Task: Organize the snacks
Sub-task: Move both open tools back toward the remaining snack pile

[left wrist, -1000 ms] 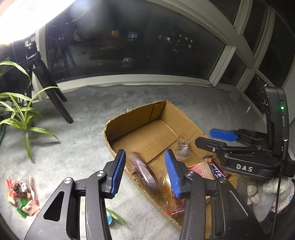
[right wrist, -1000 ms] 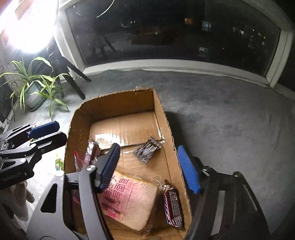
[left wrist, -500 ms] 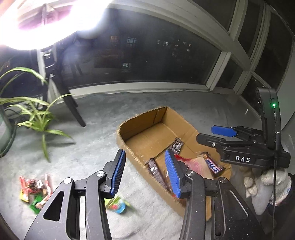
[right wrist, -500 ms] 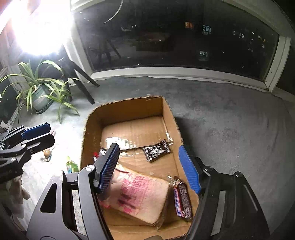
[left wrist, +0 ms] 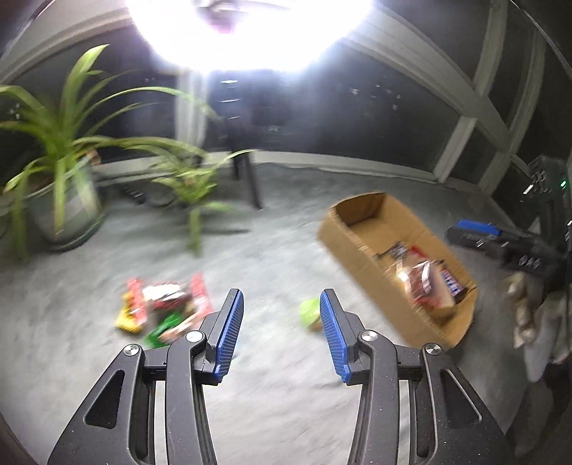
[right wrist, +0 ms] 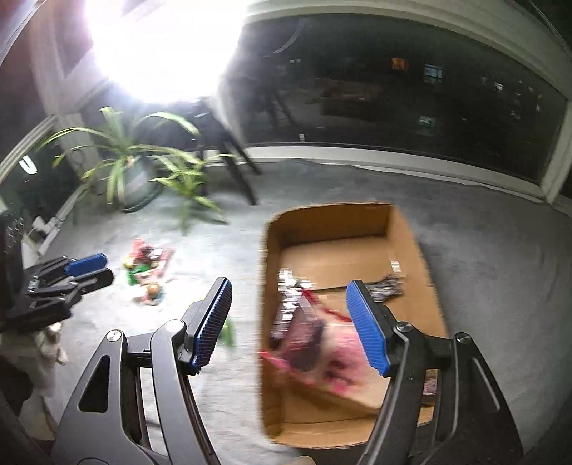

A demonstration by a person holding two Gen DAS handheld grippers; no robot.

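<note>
An open cardboard box (left wrist: 352, 234) (right wrist: 334, 221) lies on the grey carpet with several snack packets (left wrist: 423, 282) (right wrist: 314, 339) inside. Left of it lies a pile of loose red, yellow and green snacks (left wrist: 162, 311) (right wrist: 144, 259). A small green packet (left wrist: 310, 314) sits between pile and box. My left gripper (left wrist: 282, 304) hangs open and empty over the carpet between pile and box, its right pad just beside the green packet. My right gripper (right wrist: 289, 289) is open and empty above the box's left wall. Each gripper shows in the other's view (left wrist: 475, 229) (right wrist: 85, 263).
Potted plants (left wrist: 68, 200) (right wrist: 136, 175) stand at the back left near a dark stand leg (left wrist: 250, 182). Dark windows with white frames (right wrist: 393, 89) ring the carpet. A strong lamp glare (left wrist: 246, 32) washes out the top. A gloved hand (left wrist: 525, 307) holds the right tool.
Both views have swung left away from the box. The left gripper moved from over the box to over the carpet by the snack pile. The right gripper shifted to the box's left wall.
</note>
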